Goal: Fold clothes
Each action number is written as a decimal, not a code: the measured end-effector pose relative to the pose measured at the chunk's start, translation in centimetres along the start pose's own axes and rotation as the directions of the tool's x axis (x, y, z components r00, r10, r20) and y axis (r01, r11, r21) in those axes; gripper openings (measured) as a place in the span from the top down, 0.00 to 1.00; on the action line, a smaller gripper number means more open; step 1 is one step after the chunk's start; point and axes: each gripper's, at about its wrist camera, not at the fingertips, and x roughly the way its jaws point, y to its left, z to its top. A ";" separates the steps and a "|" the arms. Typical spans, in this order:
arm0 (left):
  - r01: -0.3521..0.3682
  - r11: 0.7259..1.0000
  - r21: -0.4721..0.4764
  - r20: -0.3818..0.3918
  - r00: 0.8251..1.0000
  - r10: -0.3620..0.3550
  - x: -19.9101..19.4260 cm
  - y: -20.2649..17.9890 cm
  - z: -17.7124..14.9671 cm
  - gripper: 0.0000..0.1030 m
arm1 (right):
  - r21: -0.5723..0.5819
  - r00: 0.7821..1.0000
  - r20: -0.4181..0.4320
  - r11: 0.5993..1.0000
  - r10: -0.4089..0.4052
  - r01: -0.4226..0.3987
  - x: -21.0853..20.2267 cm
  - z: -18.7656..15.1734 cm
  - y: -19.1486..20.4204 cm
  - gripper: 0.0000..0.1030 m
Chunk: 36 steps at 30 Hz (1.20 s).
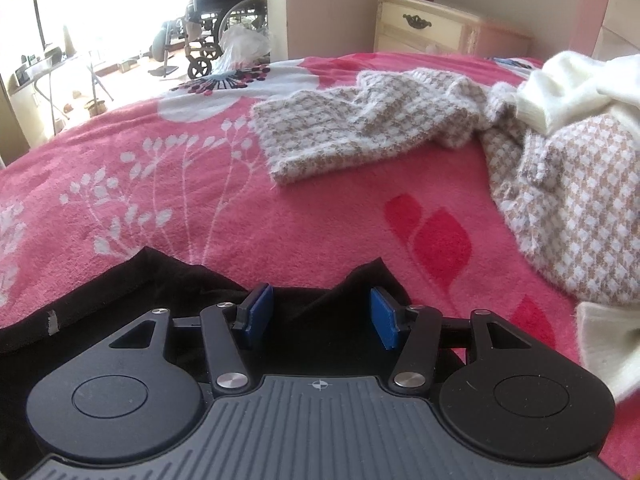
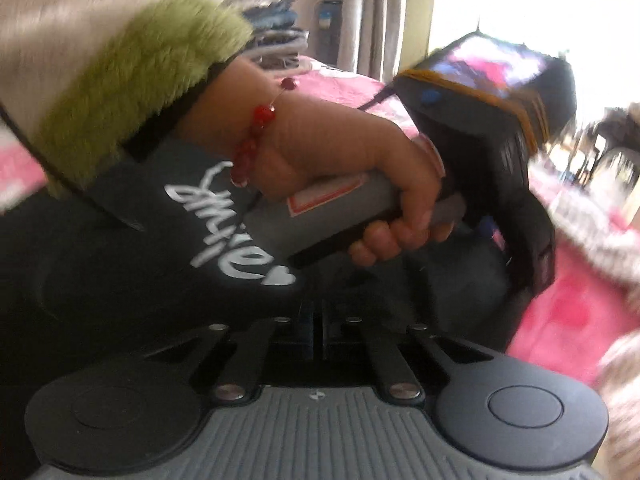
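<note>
Black garment [image 1: 100, 300] with white lettering, crumpled on pink blanket [image 1: 280, 216], left tool [image 1: 322, 314] agape over it, right tool [image 2: 318, 330] pinching its fabric

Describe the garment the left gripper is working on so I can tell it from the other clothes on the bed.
Start from the pink floral blanket covering the bed. At its near edge, directly under the left gripper, whose blue pads stand apart, lies the black garment. It is the only plain dark piece; the beige-and-white checked knit and the cream sweater lie farther back and are pale and fuzzy.

A black garment [image 1: 120, 292] lies rumpled on the bed; a beige-checked fuzzy knit [image 1: 360, 128] sprawls unfolded, perhaps 2 pieces.
</note>
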 end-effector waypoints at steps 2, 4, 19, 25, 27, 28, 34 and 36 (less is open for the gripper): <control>0.000 1.000 -0.003 0.002 1.000 0.000 0.0 0.0 0.0 0.48 | 0.084 0.997 -0.015 0.994 0.073 -0.071 0.9 -0.6 -0.4 0.96; -0.004 1.000 -0.004 0.003 1.000 0.004 0.0 -0.1 -0.1 0.47 | 0.135 0.996 0.006 0.986 0.094 -0.094 1.2 -1.0 -0.5 0.96; -0.028 1.000 -0.010 -0.015 1.000 0.027 0.1 -0.4 0.2 0.47 | 0.374 0.985 -0.009 0.914 0.170 -0.154 1.5 -1.2 -1.4 0.94; -0.047 0.999 -0.025 -0.025 0.999 0.046 -0.4 -0.3 0.7 0.47 | 0.445 0.992 0.076 0.887 0.103 -0.126 0.1 -0.8 -2.7 0.93; -0.057 0.997 -0.046 -0.031 0.998 0.055 -1.0 0.1 1.2 0.46 | 0.512 0.993 0.056 0.851 0.100 -0.114 1.2 -1.4 -3.6 0.93; -0.062 0.997 -0.056 -0.034 0.998 0.060 -1.3 0.3 1.5 0.45 | 0.545 0.987 0.019 0.826 0.157 -0.142 2.2 -2.1 -3.6 0.93; -0.080 0.987 -0.137 -0.043 0.996 0.074 -4.5 2.9 3.6 0.45 | 0.755 0.949 0.243 0.576 0.200 -0.314 -0.9 -4.0 -5.9 0.91; -0.086 0.983 -0.165 -0.050 0.996 0.078 -7.3 5.4 4.2 0.45 | 0.817 0.954 0.262 0.491 0.148 -0.301 -1.5 -4.7 -6.8 0.86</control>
